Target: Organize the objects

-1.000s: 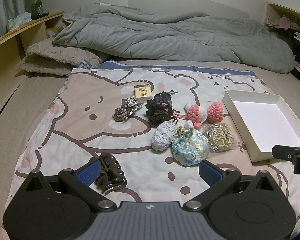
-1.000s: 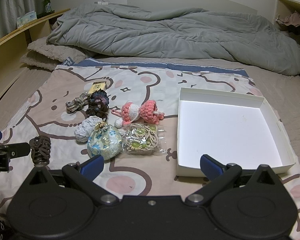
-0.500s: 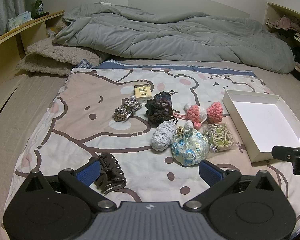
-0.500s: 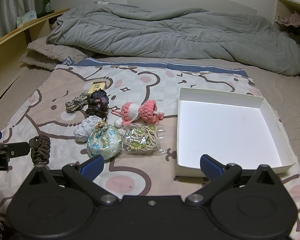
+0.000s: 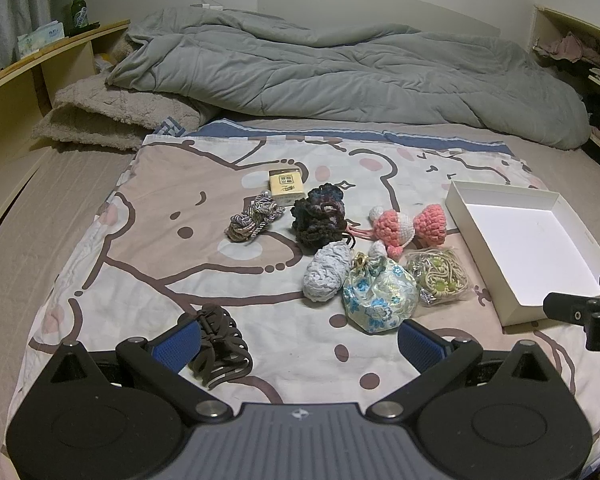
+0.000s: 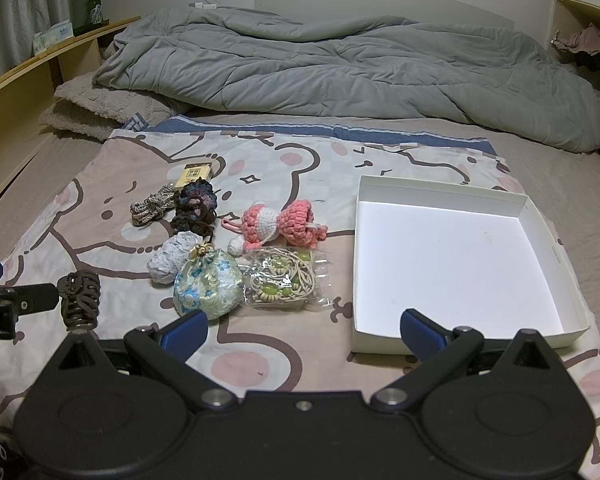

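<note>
A bear-print sheet point(image 5: 148, 264) covered the bed, a gray blanket point(image 5: 340, 76) bunched behind; both the left gripper point(image 5: 300, 346) and right gripper point(image 6: 304, 332) had fingers wide, holding nothing

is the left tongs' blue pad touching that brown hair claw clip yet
Cannot tell. In the left wrist view the left tongs stand open, and one blue pad overlaps the hair claw clip. The right wrist view shows no clear gap either.
</note>
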`<move>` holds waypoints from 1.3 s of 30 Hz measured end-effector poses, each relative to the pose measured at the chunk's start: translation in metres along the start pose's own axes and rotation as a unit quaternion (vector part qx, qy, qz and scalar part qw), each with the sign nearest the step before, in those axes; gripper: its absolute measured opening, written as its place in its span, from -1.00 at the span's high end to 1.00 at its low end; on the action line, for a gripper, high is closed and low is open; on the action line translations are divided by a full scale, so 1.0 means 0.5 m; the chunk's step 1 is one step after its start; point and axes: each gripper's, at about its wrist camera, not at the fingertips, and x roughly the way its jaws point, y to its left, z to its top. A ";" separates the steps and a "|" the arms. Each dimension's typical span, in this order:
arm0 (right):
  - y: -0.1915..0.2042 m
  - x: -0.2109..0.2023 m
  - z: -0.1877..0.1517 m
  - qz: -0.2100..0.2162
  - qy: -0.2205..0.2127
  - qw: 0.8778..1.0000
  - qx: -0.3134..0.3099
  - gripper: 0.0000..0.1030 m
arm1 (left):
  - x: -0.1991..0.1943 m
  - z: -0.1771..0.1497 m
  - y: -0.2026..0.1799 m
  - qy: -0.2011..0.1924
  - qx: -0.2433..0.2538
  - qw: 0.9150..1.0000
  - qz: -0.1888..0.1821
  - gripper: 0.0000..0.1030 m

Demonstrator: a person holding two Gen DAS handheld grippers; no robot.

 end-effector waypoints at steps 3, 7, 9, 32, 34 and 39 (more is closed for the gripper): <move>0.000 0.000 0.000 0.000 0.000 1.000 0.000 -1.00 | 0.000 0.000 -0.001 0.000 0.000 1.000 0.000 -1.00; 0.000 0.000 0.000 0.000 0.000 1.000 0.000 -1.00 | -0.001 0.001 -0.002 0.000 0.000 1.000 0.000 -1.00; 0.000 0.000 0.000 0.000 0.000 1.000 0.000 -1.00 | -0.002 0.001 -0.004 -0.001 0.000 1.000 0.001 -1.00; 0.000 -0.014 0.015 -0.005 -0.024 1.000 -0.005 -1.00 | -0.041 0.030 0.026 -0.088 -0.010 0.996 -0.008 -1.00; 0.000 -0.015 0.026 -0.001 -0.030 1.000 -0.004 -1.00 | -0.048 0.040 0.037 -0.099 -0.017 0.995 -0.009 -1.00; 0.003 -0.015 0.055 0.004 -0.049 0.999 -0.007 -1.00 | -0.055 0.070 0.065 -0.113 -0.041 0.993 -0.006 -1.00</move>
